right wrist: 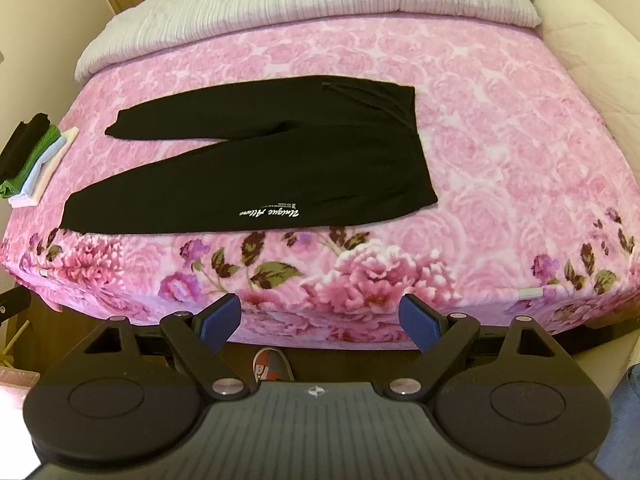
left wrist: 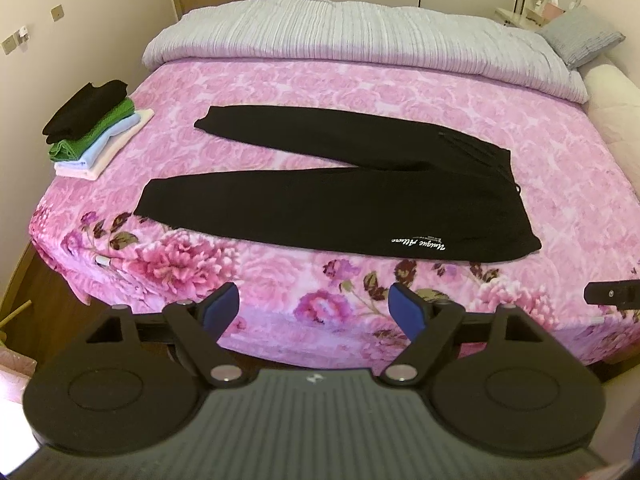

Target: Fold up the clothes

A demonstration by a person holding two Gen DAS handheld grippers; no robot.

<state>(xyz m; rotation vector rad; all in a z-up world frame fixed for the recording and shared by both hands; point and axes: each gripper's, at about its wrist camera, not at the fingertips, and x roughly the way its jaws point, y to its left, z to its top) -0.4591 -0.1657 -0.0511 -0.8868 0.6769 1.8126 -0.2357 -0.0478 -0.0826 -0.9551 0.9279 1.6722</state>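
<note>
In the left wrist view, the left gripper (left wrist: 314,306) hangs over the near edge of the bed (left wrist: 560,148) with its blue pads spread wide and nothing between them. A pair of black trousers (left wrist: 344,196) lies flat on the pink flowered blanket (left wrist: 280,88), the waistband toward the right side of the bed and the two legs splayed toward the left; white lettering sits on the leg nearer the near edge. Near the left edge of the bed rests a stack of folded clothes (left wrist: 94,130), a black piece on top, then green, light blue and pale pink. A grey ribbed quilt (left wrist: 352,36) runs along the far edge, with a grey pillow (left wrist: 580,36) at the far right corner.

In the right wrist view, the right gripper (right wrist: 320,318) is likewise wide open and empty, over the near edge of the bed. The trousers (right wrist: 280,160) lie left of the middle of the blanket, well apart from the gripper. The stack of clothes (right wrist: 32,160) shows at the left edge, and a shoe (right wrist: 272,366) shows on the floor below the bed.
</note>
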